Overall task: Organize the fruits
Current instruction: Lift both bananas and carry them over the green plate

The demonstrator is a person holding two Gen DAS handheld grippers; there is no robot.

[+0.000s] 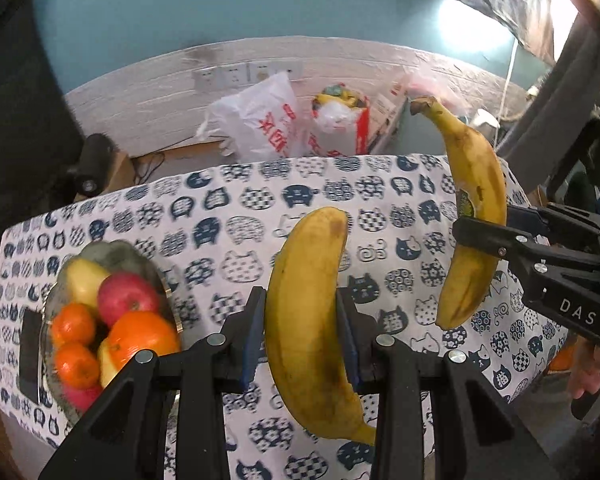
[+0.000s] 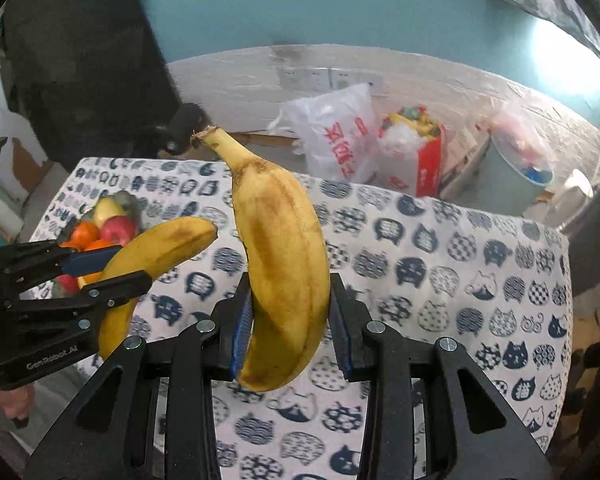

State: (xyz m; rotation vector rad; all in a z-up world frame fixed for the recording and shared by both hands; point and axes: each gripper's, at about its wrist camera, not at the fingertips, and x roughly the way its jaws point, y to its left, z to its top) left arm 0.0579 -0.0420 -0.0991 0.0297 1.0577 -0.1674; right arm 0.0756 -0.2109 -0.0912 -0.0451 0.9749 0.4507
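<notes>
I see a table draped in a white cloth printed with navy cat faces, and behind it a teal wall above a whitewashed brick band carrying a row of wall sockets. On the floor past the table's far edge sit a white plastic bag with red characters I cannot read, a red-and-white bag stuffed with packaging, and, in the right wrist view, a pale round bin.

From the left: one leaf-shaped dish on the cloth's left end holds a heap of fruit; I count three oranges, two red apples and two yellowish fruits, some half hidden. Beside it lies one dark flat object.

Next, my left gripper is clamped on one banana, lifted above the cloth. To its right, my right gripper grips a second banana, also held in the air, stem up, with a small sticker too blurred to read. Two bananas in all.

The right gripper's body reads "DAS"; the left one's reads "GenRobot_AI".
</notes>
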